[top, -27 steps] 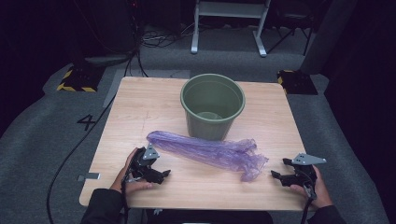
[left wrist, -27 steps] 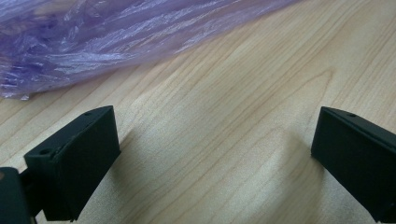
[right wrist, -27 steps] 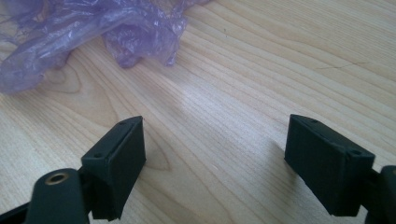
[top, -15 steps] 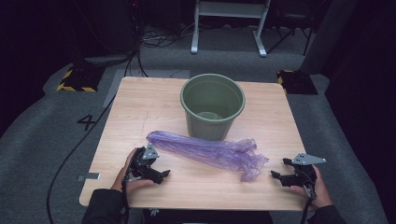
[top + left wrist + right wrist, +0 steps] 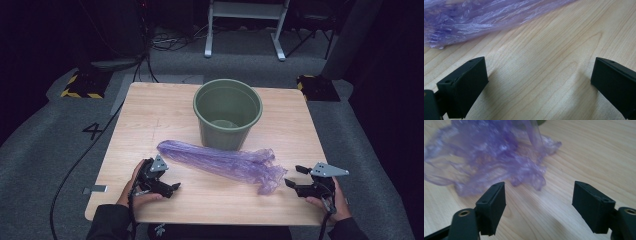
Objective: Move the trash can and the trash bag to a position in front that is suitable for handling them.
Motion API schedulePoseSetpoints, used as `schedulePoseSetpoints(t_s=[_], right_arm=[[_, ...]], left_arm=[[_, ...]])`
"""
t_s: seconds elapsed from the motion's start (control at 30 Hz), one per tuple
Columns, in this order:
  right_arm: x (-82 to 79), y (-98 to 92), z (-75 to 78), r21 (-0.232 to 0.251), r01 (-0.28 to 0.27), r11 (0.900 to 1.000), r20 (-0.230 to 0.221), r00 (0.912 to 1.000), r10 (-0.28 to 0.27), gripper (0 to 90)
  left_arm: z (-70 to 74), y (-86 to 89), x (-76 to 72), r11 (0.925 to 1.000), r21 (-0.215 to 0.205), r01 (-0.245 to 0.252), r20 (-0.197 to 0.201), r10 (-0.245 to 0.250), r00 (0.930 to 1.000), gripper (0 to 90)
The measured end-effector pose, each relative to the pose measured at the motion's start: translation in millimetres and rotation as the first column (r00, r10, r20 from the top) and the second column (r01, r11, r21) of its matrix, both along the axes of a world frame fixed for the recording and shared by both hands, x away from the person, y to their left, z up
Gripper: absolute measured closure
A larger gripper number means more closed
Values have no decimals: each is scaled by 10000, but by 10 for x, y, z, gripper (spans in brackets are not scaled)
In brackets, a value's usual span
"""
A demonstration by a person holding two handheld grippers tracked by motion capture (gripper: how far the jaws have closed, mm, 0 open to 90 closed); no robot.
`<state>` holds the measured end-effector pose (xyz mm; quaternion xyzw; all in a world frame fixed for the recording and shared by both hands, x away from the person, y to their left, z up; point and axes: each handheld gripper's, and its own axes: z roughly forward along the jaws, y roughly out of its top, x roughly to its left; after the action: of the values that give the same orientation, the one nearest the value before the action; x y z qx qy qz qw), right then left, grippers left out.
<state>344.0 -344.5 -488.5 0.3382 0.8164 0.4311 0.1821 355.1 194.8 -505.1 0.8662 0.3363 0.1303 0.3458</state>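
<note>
bag: purple bag (image 5: 222, 162) lies long across my desk (image 5: 150, 120) | right claw (image 5: 296, 177) nearer, gaping, empty | left claw (image 5: 167, 181) gaping, empty

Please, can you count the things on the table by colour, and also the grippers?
Purple: 1, the plastic bag
Green: 1, the bin
Black: 2, the left hand-held gripper and the right hand-held gripper, both open with nothing between the jaws
Total: 4
</note>
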Motion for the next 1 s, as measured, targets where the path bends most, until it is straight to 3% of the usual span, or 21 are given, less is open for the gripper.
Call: schedulePoseSetpoints(t_s=[0.23, 0.3, 0.4, 0.43, 0.47, 0.5, 0.57, 0.6, 0.87, 1.0], right_arm=[[-2, 166, 73, 58, -653, 9978, 285, 9975, 651, 372], [18, 218, 71, -43, -821, 9966, 293, 9962, 822, 470], [45, 263, 62, 6, -941, 9956, 301, 9951, 940, 531], [80, 305, 51, 156, -1138, 9934, 245, 9932, 1134, 626], [80, 305, 51, 156, -1138, 9934, 245, 9932, 1134, 626], [100, 341, 41, 255, -1389, 9900, 152, 9902, 1386, 722], [105, 369, 34, 219, -1529, 9880, 144, 9882, 1526, 745], [108, 424, 22, 87, -1852, 9827, 119, 9826, 1851, 785], [69, 627, -19, -85, -2761, 9611, -37, 9611, 2761, 806], [56, 704, -39, -162, -2984, 9543, -74, 9544, 2984, 805]], left_arm=[[0, -1, -2, 10000, -3, -20, 1, 20, 10000, 5], [0, 0, -4, 10000, -3, -36, 1, 36, 10000, 5], [0, 0, -4, 10000, 0, -36, 3, 36, 10000, 5], [0, -1, -4, 10000, 2, -44, 0, 44, 10000, 5], [0, -1, -4, 10000, 2, -44, 0, 44, 10000, 5], [1, 0, -6, 10000, 15, -59, 6, 59, 10000, 5], [1, -2, -7, 10000, 13, -82, 4, 82, 10000, 4], [0, -7, -11, 9999, -1, -128, 13, 128, 9999, 4], [1, -23, 3, 9999, 18, -167, -14, 168, 9999, 2], [1, -43, 91, 9997, 14, -227, -16, 227, 9997, 2]])
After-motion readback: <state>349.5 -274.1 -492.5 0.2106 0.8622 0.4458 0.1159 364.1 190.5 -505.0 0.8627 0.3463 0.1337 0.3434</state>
